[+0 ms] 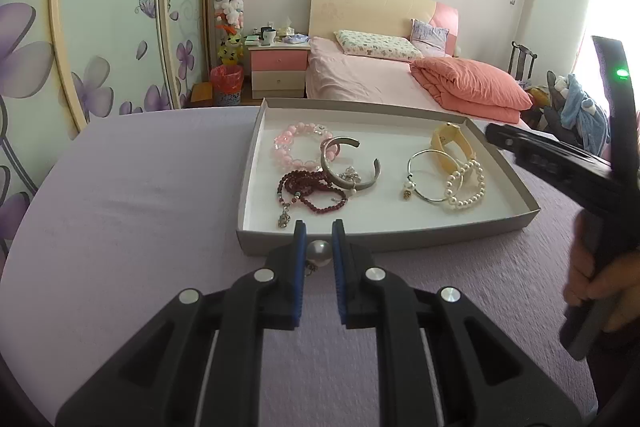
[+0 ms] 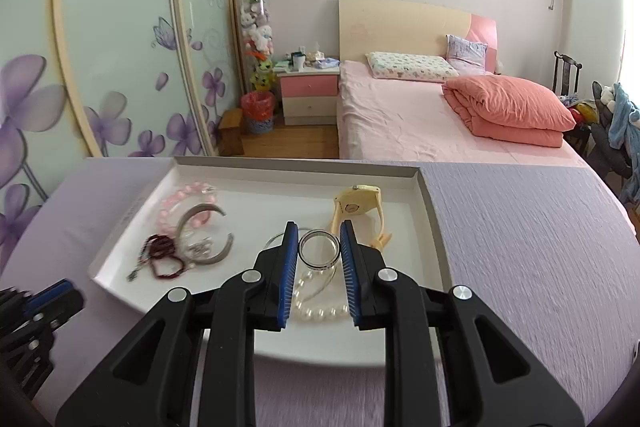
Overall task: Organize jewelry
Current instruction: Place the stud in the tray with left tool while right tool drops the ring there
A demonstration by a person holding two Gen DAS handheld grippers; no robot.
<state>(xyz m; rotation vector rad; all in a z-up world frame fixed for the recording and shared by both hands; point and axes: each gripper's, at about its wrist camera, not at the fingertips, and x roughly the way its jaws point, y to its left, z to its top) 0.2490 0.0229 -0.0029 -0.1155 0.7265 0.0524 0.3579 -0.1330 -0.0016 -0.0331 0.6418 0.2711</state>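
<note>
A shallow white tray [image 1: 512, 215] sits on a purple cloth and holds jewelry: a pink bead bracelet [image 1: 298, 145], a silver cuff [image 1: 352, 167], a dark red bead string [image 1: 308, 191], a hoop with a pearl charm [image 1: 430, 179], a pearl bracelet [image 1: 466, 185] and a yellow watch [image 1: 448, 143]. My left gripper [image 1: 319, 233] is shut on a large pearl piece [image 1: 319, 251] just in front of the tray's near wall. My right gripper [image 2: 319, 231] is shut on a silver ring [image 2: 319, 251] above the tray [image 2: 434, 227], over the pearl bracelet [image 2: 320, 311].
The purple cloth [image 1: 140, 227] covers the table around the tray. The right gripper's body and the hand holding it [image 1: 592, 211] stand at the tray's right side. A bed [image 1: 380, 79], nightstand and wardrobe lie beyond the table.
</note>
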